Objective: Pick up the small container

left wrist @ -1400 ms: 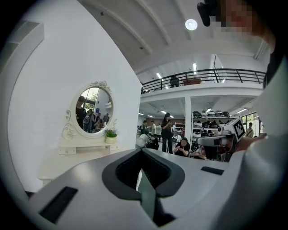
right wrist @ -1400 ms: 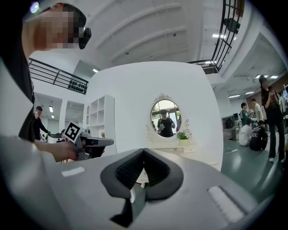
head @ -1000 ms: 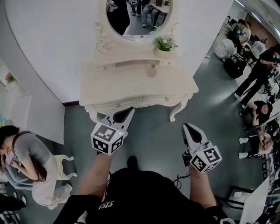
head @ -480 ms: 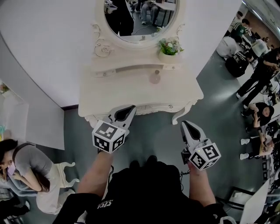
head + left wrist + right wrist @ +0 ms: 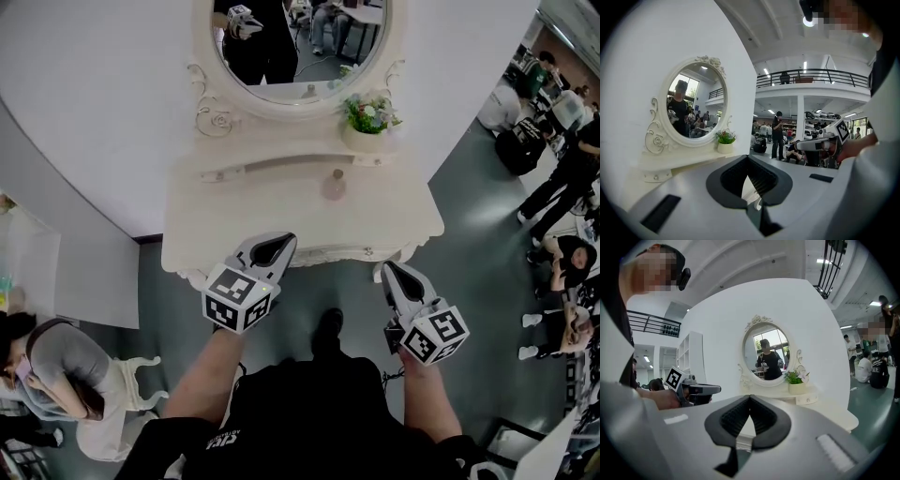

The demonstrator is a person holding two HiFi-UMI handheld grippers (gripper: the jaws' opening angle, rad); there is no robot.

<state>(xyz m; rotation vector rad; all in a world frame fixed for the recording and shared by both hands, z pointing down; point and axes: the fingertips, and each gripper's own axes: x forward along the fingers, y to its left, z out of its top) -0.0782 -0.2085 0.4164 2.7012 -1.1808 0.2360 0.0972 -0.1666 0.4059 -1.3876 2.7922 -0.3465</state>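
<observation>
While the person stands facing a white dressing table (image 5: 281,216) with an oval mirror (image 5: 295,47), both tongs hang just short of its front edge. The left gripper (image 5: 275,244) and right gripper (image 5: 394,274) are pinched together and empty. Below a potted plant (image 5: 368,117), mid-table, sits the small container (image 5: 335,186), pinkish. The best approach is probably to reach in, spread one gripper's jaws first, then straddle the container squarely.

Light: bright and even, from ceiling lamps (image 5: 805,21) that I see in the left gripper view.
Glare: pale sheen on the grey floor (image 5: 487,211); the white worktop (image 5: 281,211) nearly washes out.
Shadow: dark hollow between my left gripper's (image 5: 748,161) fingers.
Edges: both gripper views bow strongly, with black corners.
Focus: head view sharp.
</observation>
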